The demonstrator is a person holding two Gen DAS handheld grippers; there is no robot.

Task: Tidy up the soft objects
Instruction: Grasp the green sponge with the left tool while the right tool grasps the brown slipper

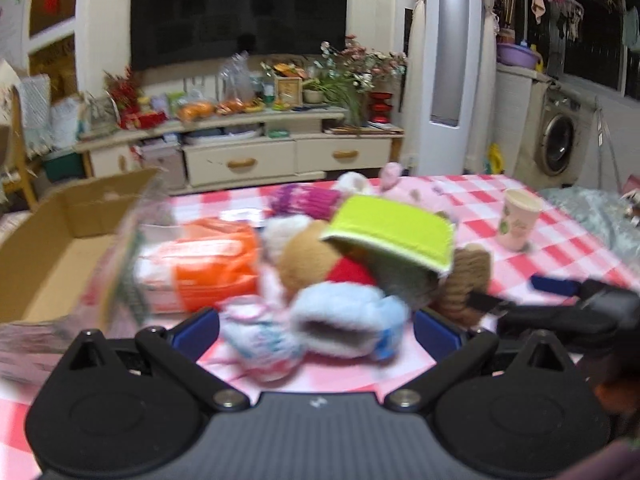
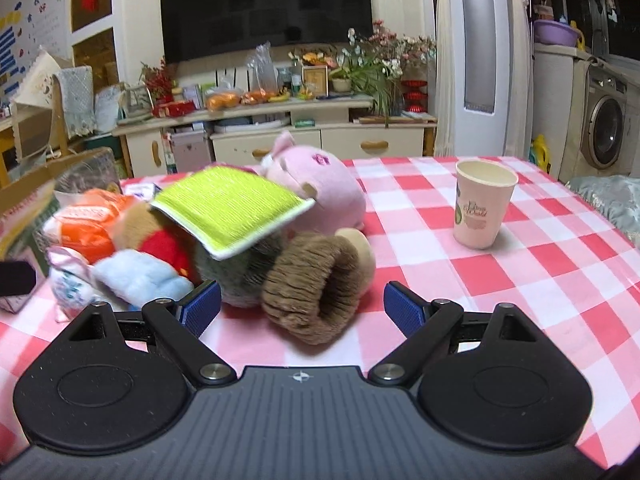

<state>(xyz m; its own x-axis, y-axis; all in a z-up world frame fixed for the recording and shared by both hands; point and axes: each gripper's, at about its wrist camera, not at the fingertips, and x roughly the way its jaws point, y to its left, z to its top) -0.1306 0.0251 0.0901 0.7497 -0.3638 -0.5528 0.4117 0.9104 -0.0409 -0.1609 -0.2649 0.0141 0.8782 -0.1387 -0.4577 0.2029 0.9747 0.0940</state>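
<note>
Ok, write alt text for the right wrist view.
The open right gripper faces a brown fuzzy cuff at the near edge of a pile of soft toys on a red-and-white checked tablecloth. A yellow-green cloth tops the pile, a pink plush lies behind, and a paper cup stands apart to the right.

Left gripper (image 1: 316, 326), right gripper (image 2: 302, 306) agape
</note>
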